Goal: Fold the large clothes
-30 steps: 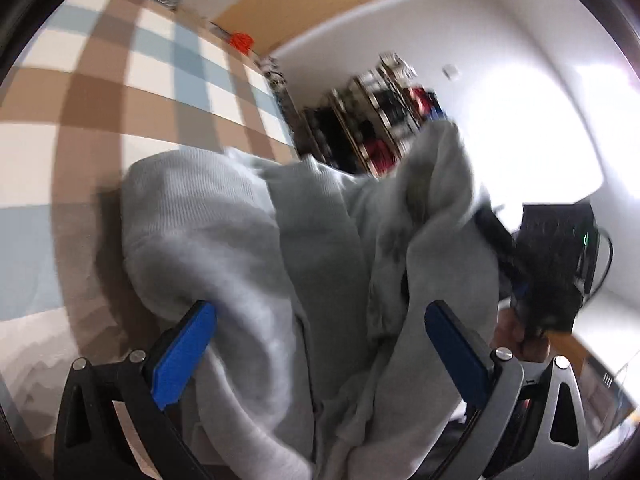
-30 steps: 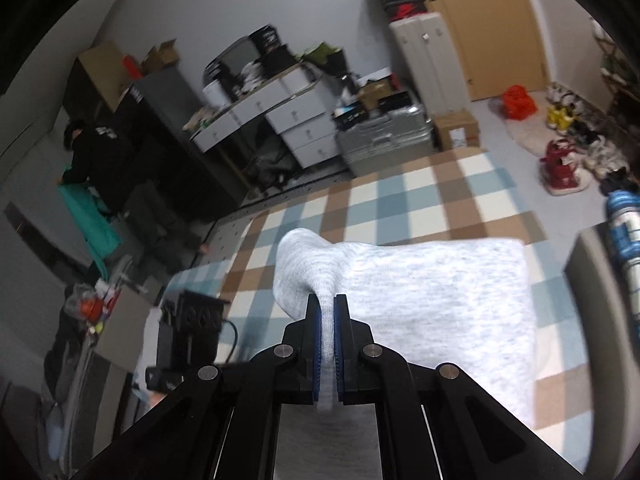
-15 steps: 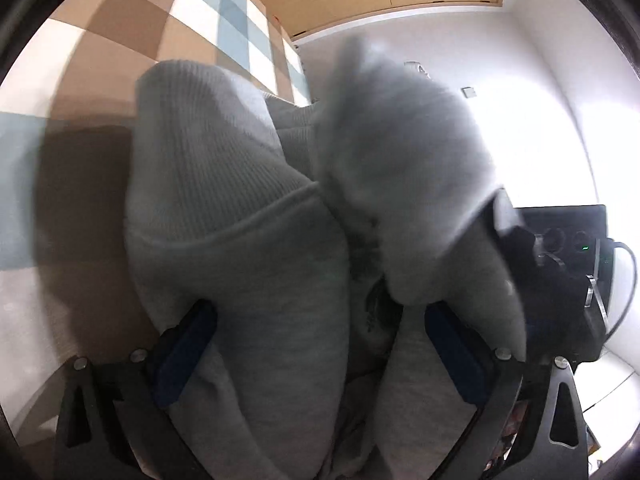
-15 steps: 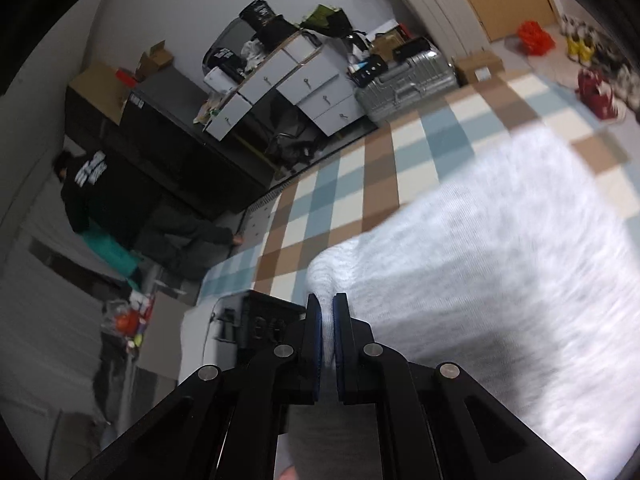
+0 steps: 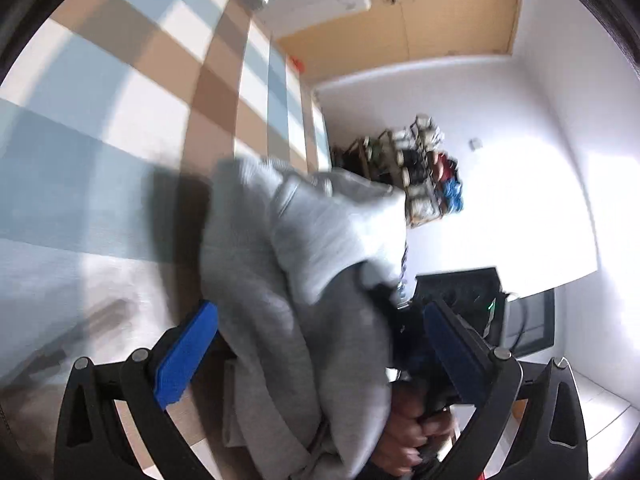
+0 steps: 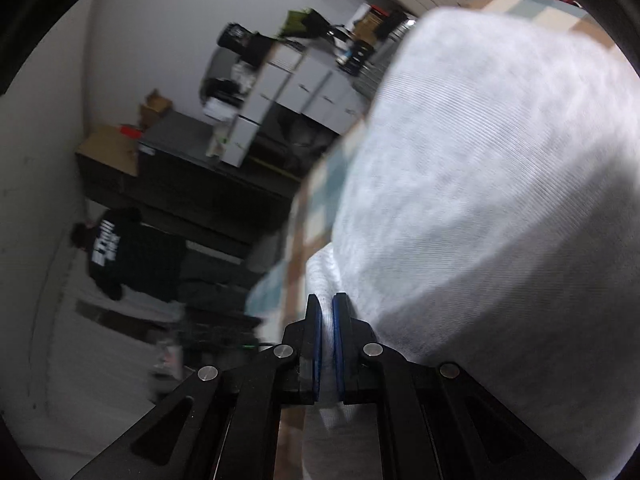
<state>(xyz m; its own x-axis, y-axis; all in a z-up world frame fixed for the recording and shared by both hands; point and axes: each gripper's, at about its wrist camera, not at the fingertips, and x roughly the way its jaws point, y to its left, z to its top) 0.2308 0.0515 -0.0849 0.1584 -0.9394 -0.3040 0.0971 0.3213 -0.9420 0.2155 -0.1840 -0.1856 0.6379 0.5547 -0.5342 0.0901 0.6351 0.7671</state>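
While pinched in right claw [image 6: 327,312], grey garment [image 6: 480,200] hangs bunched, blurred.

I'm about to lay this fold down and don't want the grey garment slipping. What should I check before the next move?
1. Right gripper shut on the grey garment: ok.
2. Left gripper open, its blue pads clear of the cloth: ok.
3. Garment between the left fingers, ready to pinch: ok.
4. Checked blanket under the landing spot free of objects: cannot tell.
5. Fold edges lined up: cannot tell, the views are blurred.
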